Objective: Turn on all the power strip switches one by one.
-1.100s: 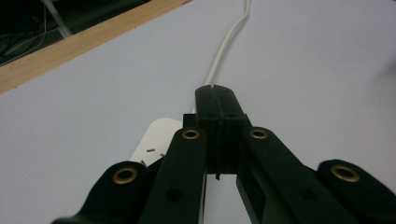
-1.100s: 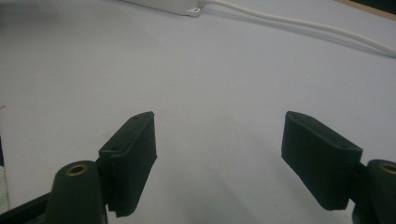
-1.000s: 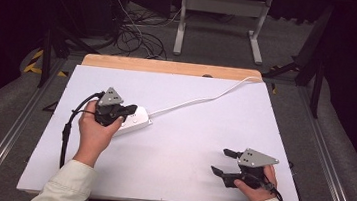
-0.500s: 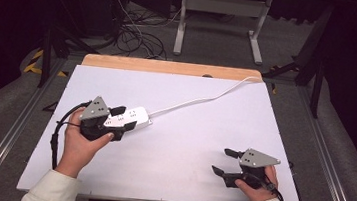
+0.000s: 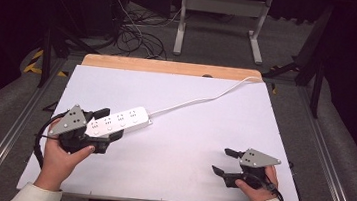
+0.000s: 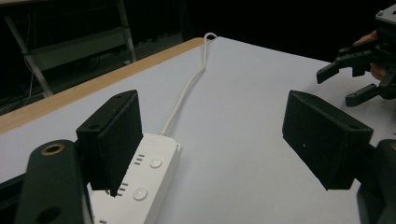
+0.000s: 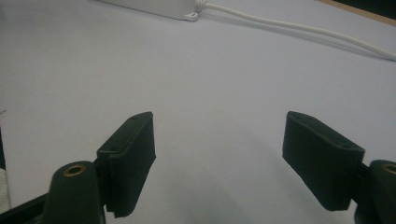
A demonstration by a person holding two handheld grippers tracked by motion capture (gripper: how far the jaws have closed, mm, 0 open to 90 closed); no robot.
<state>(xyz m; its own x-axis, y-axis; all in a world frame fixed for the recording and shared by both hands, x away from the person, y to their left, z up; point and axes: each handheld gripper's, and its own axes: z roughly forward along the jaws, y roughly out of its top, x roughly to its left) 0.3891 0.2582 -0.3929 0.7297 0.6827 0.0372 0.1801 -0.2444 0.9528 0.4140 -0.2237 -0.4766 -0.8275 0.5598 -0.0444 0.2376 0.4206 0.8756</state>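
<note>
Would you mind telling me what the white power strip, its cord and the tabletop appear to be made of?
The white rectangular power strip looks like smooth moulded plastic: hard edges and a faint sheen. Its white cord seems rubbery, plastic-sheathed, lying in soft bends. The tabletop has a matte white sheet, perhaps laminate or paper, over a light wooden board that shows at the far edge.

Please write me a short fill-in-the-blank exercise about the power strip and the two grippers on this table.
1. The power strip is coloured ____.
2. The left gripper has its jaws ____, with one jaw over the strip's near end.
3. The strip's cord runs off the table's ____ edge.
4. The right gripper holds ____ between its jaws.

Missing words: white; open; far; nothing
</note>
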